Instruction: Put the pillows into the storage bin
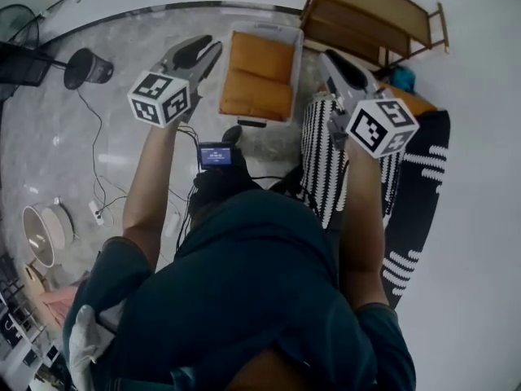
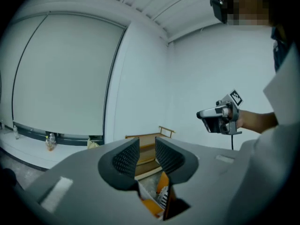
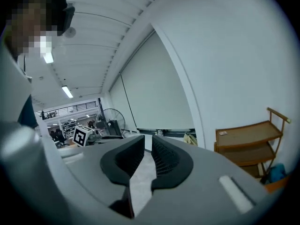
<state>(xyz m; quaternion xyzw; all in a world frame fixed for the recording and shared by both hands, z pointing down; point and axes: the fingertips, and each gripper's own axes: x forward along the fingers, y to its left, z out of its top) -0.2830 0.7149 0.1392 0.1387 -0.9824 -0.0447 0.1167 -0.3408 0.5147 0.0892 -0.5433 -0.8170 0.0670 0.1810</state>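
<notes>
Both tongs are hanging empty: the left tongs [image 2: 147, 150] are standing slightly spread, the right tongs [image 3: 148, 149] nearly together, showing a slim gap. The striped pillow [image 1: 324, 165] (black-and-white, soft, bulky) is lying outside the storage bin [image 1: 264, 28], near it, under the right forearm. Likely trouble: a shallow pinch catching only cover fabric and slipping, or the orange pillows [image 1: 260, 76] filling the bin crowding it out

floor [image 1: 122, 145]: grey stone, polished, glossy
bin [image 1: 269, 28]: white plastic, smooth
orange pillow [image 1: 260, 76]: plain cloth, matt
striped pillow [image 1: 319, 165]: black-and-white cloth, soft
shelf [image 1: 358, 15]: bare wood
left claw pads [image 2: 125, 158]: black, ribbed, matt
</notes>
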